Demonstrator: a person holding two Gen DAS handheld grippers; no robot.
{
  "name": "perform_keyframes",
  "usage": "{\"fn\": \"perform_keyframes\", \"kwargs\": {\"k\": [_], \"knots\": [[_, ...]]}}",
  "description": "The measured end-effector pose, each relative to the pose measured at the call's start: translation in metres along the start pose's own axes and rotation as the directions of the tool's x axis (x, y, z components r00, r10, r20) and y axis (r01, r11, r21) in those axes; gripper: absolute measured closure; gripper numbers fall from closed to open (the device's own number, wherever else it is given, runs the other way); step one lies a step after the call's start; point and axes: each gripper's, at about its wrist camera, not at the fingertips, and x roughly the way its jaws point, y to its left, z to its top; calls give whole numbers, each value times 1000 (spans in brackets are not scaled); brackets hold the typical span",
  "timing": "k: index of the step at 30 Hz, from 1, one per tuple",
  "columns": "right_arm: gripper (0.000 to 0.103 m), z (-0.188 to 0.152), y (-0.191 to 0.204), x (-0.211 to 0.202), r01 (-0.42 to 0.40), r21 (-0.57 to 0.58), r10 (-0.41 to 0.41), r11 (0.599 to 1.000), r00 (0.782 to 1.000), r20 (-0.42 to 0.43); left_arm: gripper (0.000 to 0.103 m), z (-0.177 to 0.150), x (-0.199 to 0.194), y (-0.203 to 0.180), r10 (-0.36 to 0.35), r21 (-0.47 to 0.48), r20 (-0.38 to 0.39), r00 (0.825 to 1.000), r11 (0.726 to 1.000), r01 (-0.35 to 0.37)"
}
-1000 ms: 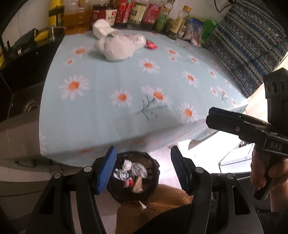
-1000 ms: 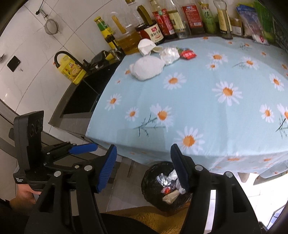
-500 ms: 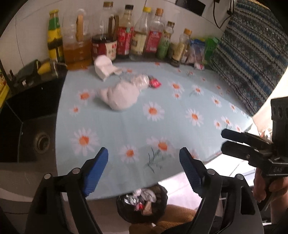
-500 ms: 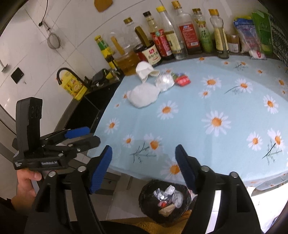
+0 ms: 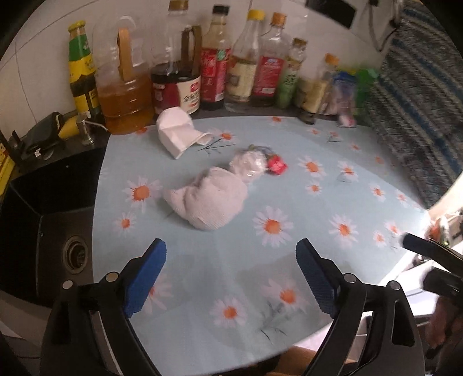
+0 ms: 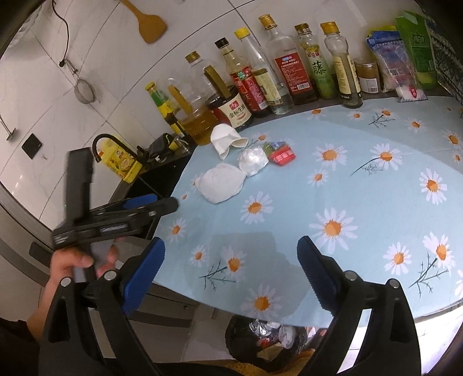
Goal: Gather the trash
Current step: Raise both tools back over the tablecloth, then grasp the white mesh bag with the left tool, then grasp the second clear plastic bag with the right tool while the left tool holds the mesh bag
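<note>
— Left gripper (image 5: 231, 277): jaws opening, blue pads wide apart, nothing between them but bare daisy-print tablecloth (image 5: 289, 179). Right gripper (image 6: 231, 274): same, jaws opening, empty, poised over the near edge of the cloth.

— Around them?

— Seen from the right wrist, left gripper off the table's left edge, gripped by a hand (image 6: 75, 266), above the dark sink (image 5: 52, 219) side. Nothing standing between either gripper and the trash; only open cloth.

— And the trash?

— Four pieces clustered toward the far left corner of the table, well beyond both sets of pads. Nearest: crumpled white tissue wad (image 5: 208, 199). Touching its far right side, a clear plastic ball (image 5: 250, 165). Just beside that, a small red wrapper (image 5: 276, 165). Farther back, near the bottles, a crushed white paper cup (image 5: 178, 134) lying on its side.

— Bin?

— Black trash bin (image 6: 269, 341) on the floor under the near edge of the table, partly hidden by the cloth's overhang, already holding foil and paper scraps. Below and between the right gripper's pads in that view.

— Rest of the room?

— Row of sauce and oil bottles (image 6: 277, 66) along the far edge against white wall tiles. Wooden spatula (image 6: 147, 24) and a small strainer (image 6: 85, 92) hanging on the wall. Black faucet (image 6: 105, 144) over the sink. Patterned blue fabric (image 5: 416, 115) at the right.
</note>
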Motion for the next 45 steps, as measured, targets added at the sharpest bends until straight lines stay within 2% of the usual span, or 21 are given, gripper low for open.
{"fn": "perform_keyframes", "kwargs": {"k": [3, 12, 16, 21, 24, 30, 32, 38, 45], "knots": [[8, 1, -9, 0, -4, 10, 4, 1000, 1000, 2, 14, 10, 15, 2, 28, -15, -15, 999, 999, -29], [8, 6, -48, 2, -3, 69, 3, 998, 1000, 6, 14, 38, 67, 5, 110, 40, -67, 992, 993, -108], [8, 10, -65, 4, 4, 97, -4, 995, 1000, 5, 14, 49, 97, 10, 140, 65, -112, 984, 989, -133], [8, 11, -84, 7, -1, 130, 2, 992, 1000, -6, 16, 57, 120, 6, 149, 122, -123, 981, 983, -134], [8, 14, -90, 10, -3, 131, 5, 991, 1000, -13, 30, 57, 126, 5, 137, 126, -136, 981, 985, -120], [8, 20, -95, 18, -17, 124, 19, 992, 1000, -22, 58, 52, 119, -4, 122, 160, -133, 984, 982, -101], [8, 25, -93, 22, -21, 108, 24, 994, 999, -27, 62, 49, 112, -8, 117, 167, -130, 985, 981, -94], [8, 41, -79, 34, -45, 41, 47, 998, 998, -37, 63, 37, 74, -5, 57, 81, -93, 994, 995, -49], [8, 65, -45, 61, -44, -68, 39, 997, 996, -79, 63, 9, 27, -8, 48, 27, -35, 998, 999, -47]]}}
